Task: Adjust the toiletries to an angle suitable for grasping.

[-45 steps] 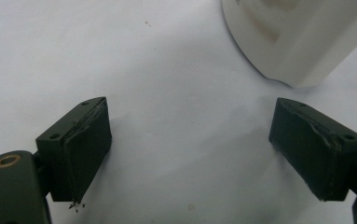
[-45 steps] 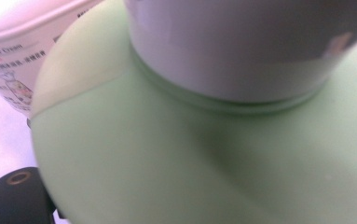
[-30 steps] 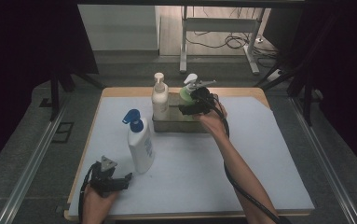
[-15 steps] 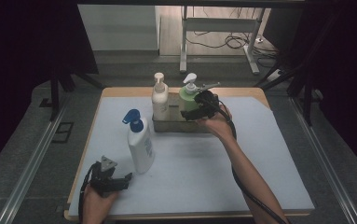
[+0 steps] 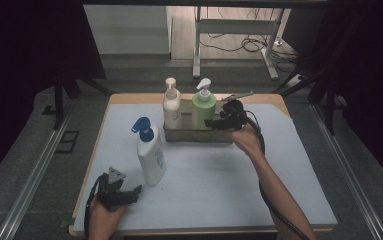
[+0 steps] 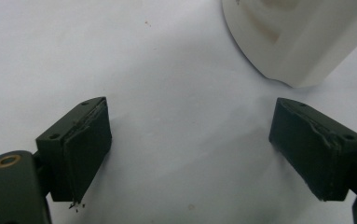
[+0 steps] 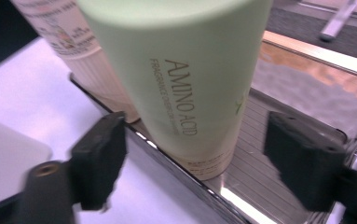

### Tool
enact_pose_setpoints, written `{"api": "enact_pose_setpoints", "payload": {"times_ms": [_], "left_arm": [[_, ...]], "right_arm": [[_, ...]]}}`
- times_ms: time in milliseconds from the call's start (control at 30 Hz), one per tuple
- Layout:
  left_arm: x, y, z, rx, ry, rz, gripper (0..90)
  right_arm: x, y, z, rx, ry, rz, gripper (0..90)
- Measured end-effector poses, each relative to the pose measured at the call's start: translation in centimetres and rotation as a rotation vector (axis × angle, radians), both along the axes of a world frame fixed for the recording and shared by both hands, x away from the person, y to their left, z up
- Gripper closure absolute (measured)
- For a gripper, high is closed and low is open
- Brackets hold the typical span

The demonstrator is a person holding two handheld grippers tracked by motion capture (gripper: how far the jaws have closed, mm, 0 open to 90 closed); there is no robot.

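A green pump bottle (image 5: pixel 204 106) (image 7: pixel 185 79) and a cream pump bottle (image 5: pixel 171 106) (image 7: pixel 73 42) stand upright in a metal tray (image 5: pixel 199 136) (image 7: pixel 283 135) at the back of the table. My right gripper (image 5: pixel 215 123) (image 7: pixel 195 130) is just right of the green bottle. It is open, and its jaws have just been closing a little. The green bottle stands ahead between them, with a gap at each pad. A white bottle with a blue pump (image 5: pixel 150 157) (image 6: pixel 297 37) stands at the front left. My left gripper (image 5: pixel 136 191) (image 6: pixel 190 140) rests open beside it, empty.
A white mat (image 5: pixel 259 180) covers the wooden table, with open room at its middle and right. Beyond the table's far edge stand metal table legs and floor cables (image 5: pixel 239 45). Dark curtains hang at both sides.
My right gripper has drawn back to the right and toward the person, away from the green bottle. The left gripper and the bottles have stayed where they were.
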State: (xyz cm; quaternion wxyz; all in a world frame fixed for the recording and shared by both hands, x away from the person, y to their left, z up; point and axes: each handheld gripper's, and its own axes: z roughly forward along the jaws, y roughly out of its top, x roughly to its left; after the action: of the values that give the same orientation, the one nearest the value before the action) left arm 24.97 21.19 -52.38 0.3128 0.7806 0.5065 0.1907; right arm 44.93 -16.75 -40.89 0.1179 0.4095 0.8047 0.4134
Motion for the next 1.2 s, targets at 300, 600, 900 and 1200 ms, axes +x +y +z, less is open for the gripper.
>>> {"api": "enact_pose_setpoints", "payload": {"times_ms": [300, 600, 900, 1200], "left_arm": [[0.0, 0.0, 0.0, 0.0, 0.0, 0.0, 12.7], [0.0, 0.0, 0.0, 0.0, 0.0, 0.0, 12.7], [0.0, 0.0, 0.0, 0.0, 0.0, -0.001, 12.7], [0.0, 0.0, 0.0, 0.0, 0.0, 0.0, 12.7]], "right_arm": [[0.4, -1.2, -0.3, -0.03, -0.002, -0.031, 54.1], [0.9, -0.9, -1.0, -0.094, -0.07, -0.099, 82.4], [2.0, -0.5, -2.4, -0.123, -0.087, -0.157, 87.7], [2.8, 0.5, -3.1, -0.117, -0.091, -0.173, 89.5]]}}
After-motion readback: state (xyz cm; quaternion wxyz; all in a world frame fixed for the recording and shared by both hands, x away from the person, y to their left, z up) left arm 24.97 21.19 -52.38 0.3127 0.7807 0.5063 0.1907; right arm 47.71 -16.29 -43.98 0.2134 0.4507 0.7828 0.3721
